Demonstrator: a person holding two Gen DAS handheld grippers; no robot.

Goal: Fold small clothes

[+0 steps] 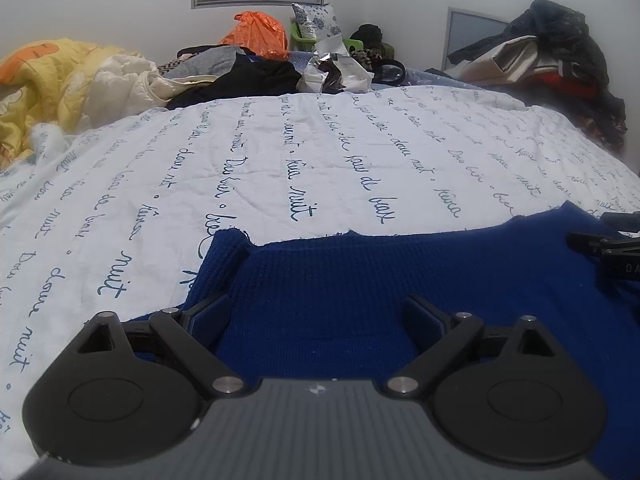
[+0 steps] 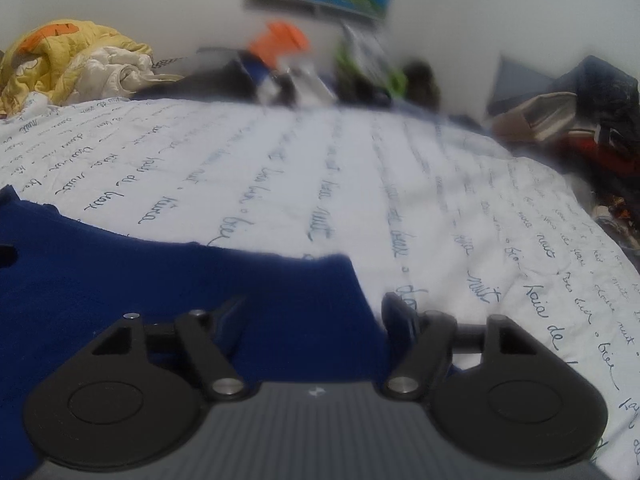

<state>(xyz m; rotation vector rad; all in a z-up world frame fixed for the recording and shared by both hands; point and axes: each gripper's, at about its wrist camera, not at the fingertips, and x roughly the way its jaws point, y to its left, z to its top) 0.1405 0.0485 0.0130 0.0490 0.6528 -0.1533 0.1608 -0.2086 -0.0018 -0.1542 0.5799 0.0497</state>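
Both grippers, left (image 1: pixel 316 316) and right (image 2: pixel 316 316), stood with jaws open over the blue knit (image 1: pixel 400 280) on the bed (image 1: pixel 320 152), a fold apparently just laid; next needed a fresh edge grip.

Bedsheet (image 1: pixel 320 152) carried rows of dark cursive script: "nuit" legible repeatedly, also "de" and approx. "Dou nuit"; remaining words unclear. Other gripper (image 1: pixel 616 248) at right edge bore white letters "DA", cut off by frame.
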